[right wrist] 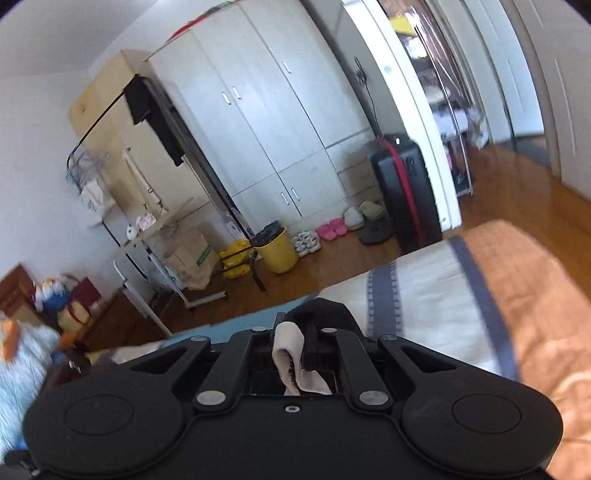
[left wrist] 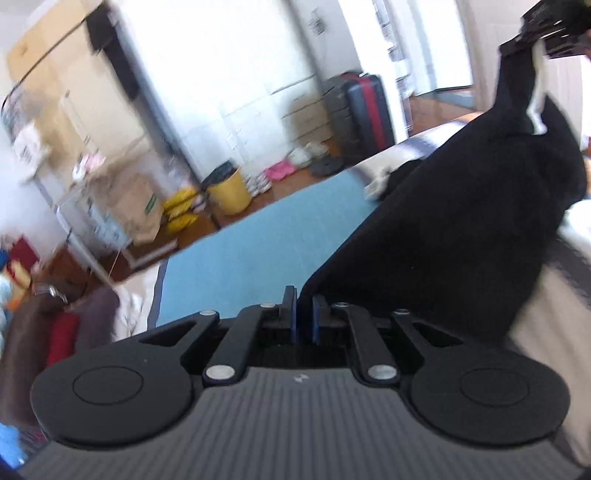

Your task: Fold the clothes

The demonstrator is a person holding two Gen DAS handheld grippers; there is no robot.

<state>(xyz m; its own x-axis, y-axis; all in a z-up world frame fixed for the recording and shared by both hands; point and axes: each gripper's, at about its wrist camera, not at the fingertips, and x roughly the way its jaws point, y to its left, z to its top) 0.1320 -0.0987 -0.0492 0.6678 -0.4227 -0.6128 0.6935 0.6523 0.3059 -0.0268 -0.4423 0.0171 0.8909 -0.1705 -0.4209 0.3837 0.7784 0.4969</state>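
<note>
Beyond my fingers stands the wardrobe (right wrist: 266, 122), tall and flat-fronted in matte pale grey, with small metal handles. Under and ahead of both my grippers spreads the bed (right wrist: 436, 291), its cover soft cream cloth with dark blue bands, a smooth orange patch at my right and a flat teal sheet (left wrist: 258, 236) ahead of my left jaws. The black garment (left wrist: 461, 229), the thing I am folding, hangs stretched in a broad, matte, slightly fuzzy sheet from my left jaws up and rightward to my right gripper (left wrist: 539, 33), with a white strip of lining showing near that upper end. My left gripper (left wrist: 303, 314) has its blue-edged pads nearly together, and the garment's dark edge runs into the narrow gap; I cannot tell whether the pads press on it. My right gripper (right wrist: 295, 350) pinches a bunched fold of that black cloth with a pale, smooth lining curling back between its jaws. Farther ahead stand a hard-shelled black suitcase (right wrist: 406, 192) with a red stripe, a round yellow bin (right wrist: 277, 254), and a brown cardboard box whose green label is too blurred to read.
</note>
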